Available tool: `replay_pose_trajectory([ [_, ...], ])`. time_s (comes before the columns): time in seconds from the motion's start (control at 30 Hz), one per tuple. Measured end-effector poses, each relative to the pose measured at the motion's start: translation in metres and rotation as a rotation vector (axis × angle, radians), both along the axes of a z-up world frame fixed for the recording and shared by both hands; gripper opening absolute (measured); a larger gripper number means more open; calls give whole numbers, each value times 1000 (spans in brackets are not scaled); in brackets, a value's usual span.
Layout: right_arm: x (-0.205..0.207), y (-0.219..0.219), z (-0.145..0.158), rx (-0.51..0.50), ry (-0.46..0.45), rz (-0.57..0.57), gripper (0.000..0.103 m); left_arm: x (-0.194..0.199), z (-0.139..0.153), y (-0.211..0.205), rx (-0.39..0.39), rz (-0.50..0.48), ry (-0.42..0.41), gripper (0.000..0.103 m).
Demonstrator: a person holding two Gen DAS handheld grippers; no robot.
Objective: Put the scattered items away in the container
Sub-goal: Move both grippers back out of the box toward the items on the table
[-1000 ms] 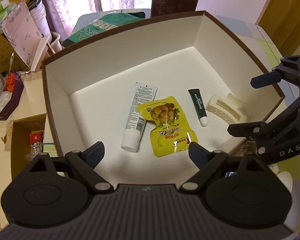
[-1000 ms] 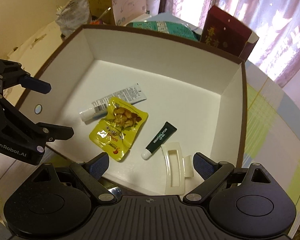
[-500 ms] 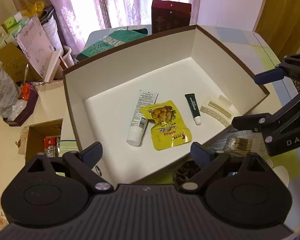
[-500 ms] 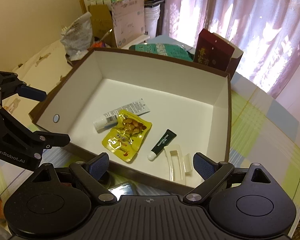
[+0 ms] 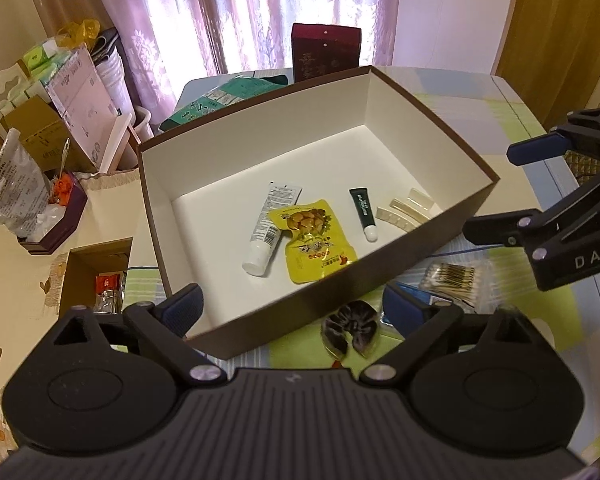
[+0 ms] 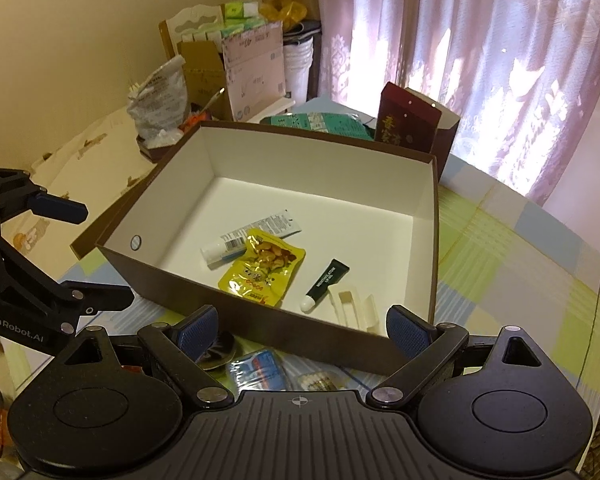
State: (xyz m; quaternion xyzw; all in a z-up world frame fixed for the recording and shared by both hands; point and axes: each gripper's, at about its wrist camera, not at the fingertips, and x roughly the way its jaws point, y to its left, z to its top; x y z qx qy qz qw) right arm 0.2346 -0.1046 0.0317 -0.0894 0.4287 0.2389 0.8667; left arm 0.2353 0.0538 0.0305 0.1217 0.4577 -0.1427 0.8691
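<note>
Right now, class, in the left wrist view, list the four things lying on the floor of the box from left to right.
white tube → yellow snack packet → small green tube → cream hair clip, all inside the box.

Left gripper [image 5: 292, 306]: has drawn back and up from over the box [image 5: 428, 112]; fingers now stand near the box's near wall, not over its floor.
Right gripper [image 6: 302, 328]: likewise withdrawn; its fingers have come out to the near side of the near wall.
Box: shows smaller and whole in both views; all four rims now in sight.
Newly in view, near side of box: dark hair scrunchie [image 5: 354, 330], bag of cotton swabs [image 5: 454, 280], blue packet [image 6: 260, 370].
Table [image 6: 512, 264]: far more of the checked cloth exposed to the right.
</note>
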Motion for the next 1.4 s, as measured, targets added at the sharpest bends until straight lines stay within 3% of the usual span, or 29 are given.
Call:
replay_pose_trajectory([
  [0.3, -28, -25, -1, 62, -23, -26, 96, -29, 4, 2, 1, 7, -44, 95],
  [0.7, -61, -49, -19, 100, 12, -37, 96, -64, -15, 21, -17, 6, -53, 95],
  [1.17, -90, -64, -49, 159, 105, -130, 96, -92, -51, 24, -27, 23, 28, 95],
  [1.4, -104, -65, -71, 96, 131, -168, 96, -96, -69, 17, -13, 23, 67, 95],
])
